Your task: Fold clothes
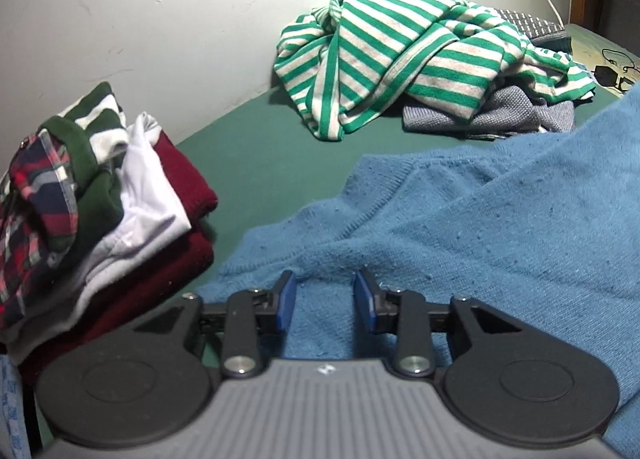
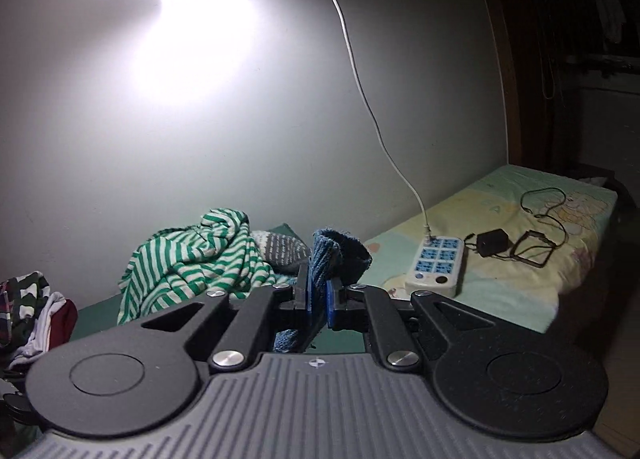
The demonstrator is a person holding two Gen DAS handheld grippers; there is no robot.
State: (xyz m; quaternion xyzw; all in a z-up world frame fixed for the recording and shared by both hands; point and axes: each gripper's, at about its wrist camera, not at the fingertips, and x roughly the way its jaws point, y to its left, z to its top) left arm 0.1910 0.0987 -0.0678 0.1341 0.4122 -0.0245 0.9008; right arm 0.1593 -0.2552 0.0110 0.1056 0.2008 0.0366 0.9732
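A blue knit sweater (image 1: pixel 480 219) lies spread on the green bed sheet (image 1: pixel 256 155), rising toward the right. My left gripper (image 1: pixel 325 283) is open just above the sweater's near edge, with nothing between its blue pads. My right gripper (image 2: pixel 318 291) is shut on a bunched part of the blue sweater (image 2: pixel 336 255) and holds it lifted above the bed. A green-and-white striped garment (image 1: pixel 400 59) lies crumpled at the back on grey knitwear (image 1: pixel 500 115); it also shows in the right wrist view (image 2: pixel 192 263).
A stack of folded clothes (image 1: pixel 100 211) sits at the left: plaid, green, white and dark red. The white wall (image 1: pixel 140 19) runs behind the bed. A power strip (image 2: pixel 436 265), a black adapter (image 2: pixel 494 243) and cables lie on the pale sheet at the right.
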